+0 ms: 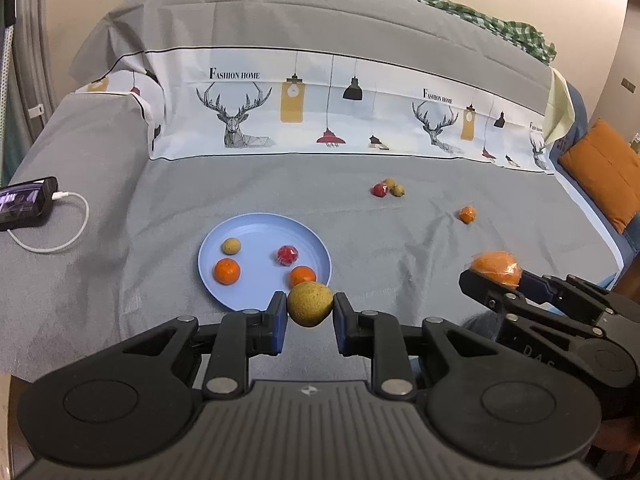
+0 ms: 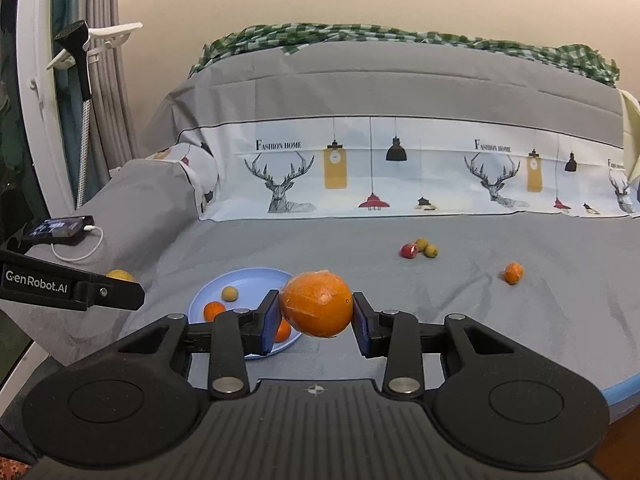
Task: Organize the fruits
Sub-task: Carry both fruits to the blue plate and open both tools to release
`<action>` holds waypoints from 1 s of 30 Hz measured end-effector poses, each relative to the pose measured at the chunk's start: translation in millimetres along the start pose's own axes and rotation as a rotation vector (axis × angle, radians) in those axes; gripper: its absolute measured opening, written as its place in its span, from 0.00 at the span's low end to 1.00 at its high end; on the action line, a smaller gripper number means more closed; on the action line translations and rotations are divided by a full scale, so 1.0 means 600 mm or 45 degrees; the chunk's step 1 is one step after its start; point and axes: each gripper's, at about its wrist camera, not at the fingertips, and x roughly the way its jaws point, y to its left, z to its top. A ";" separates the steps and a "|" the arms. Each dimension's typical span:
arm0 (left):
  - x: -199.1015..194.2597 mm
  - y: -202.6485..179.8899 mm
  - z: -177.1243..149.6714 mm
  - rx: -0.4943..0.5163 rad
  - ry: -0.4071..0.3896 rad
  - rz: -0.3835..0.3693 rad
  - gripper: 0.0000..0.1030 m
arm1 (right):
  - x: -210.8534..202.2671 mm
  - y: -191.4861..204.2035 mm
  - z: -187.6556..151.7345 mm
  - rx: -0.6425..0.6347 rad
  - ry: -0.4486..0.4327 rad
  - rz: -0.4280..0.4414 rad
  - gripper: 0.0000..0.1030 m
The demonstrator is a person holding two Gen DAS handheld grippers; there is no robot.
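A blue plate [image 1: 244, 298] lies on the grey sheet and holds two oranges, a red wrapped fruit [image 1: 287, 255] and a small yellow-green fruit [image 1: 231, 245]. My left gripper [image 1: 310, 312] is shut on a yellow-green fruit [image 1: 310, 303] above the plate's near rim. My right gripper [image 2: 316, 314] is shut on a large wrapped orange [image 2: 316, 304], held above the sheet right of the plate [image 2: 248, 280]; it also shows in the left wrist view [image 1: 496, 267]. A red fruit and two greenish ones [image 1: 388, 189] and a small orange [image 1: 467, 214] lie loose farther back.
A phone [image 1: 26, 200] with a white cable lies on the sofa arm at left. The sofa back with a deer print [image 1: 234, 120] rises behind. An orange cushion [image 1: 604, 172] sits at far right. Curtains and a white rack [image 2: 88, 40] stand at left.
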 end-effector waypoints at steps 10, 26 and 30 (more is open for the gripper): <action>0.009 0.030 -0.003 -0.058 0.011 0.036 0.26 | 0.033 0.019 -0.005 -0.048 0.047 0.032 0.38; 0.058 0.056 0.012 -0.100 0.070 0.030 0.26 | 0.073 0.031 -0.007 -0.067 0.110 0.042 0.38; 0.065 0.066 0.027 -0.120 0.049 0.073 0.26 | 0.085 0.028 -0.004 -0.064 0.096 0.032 0.38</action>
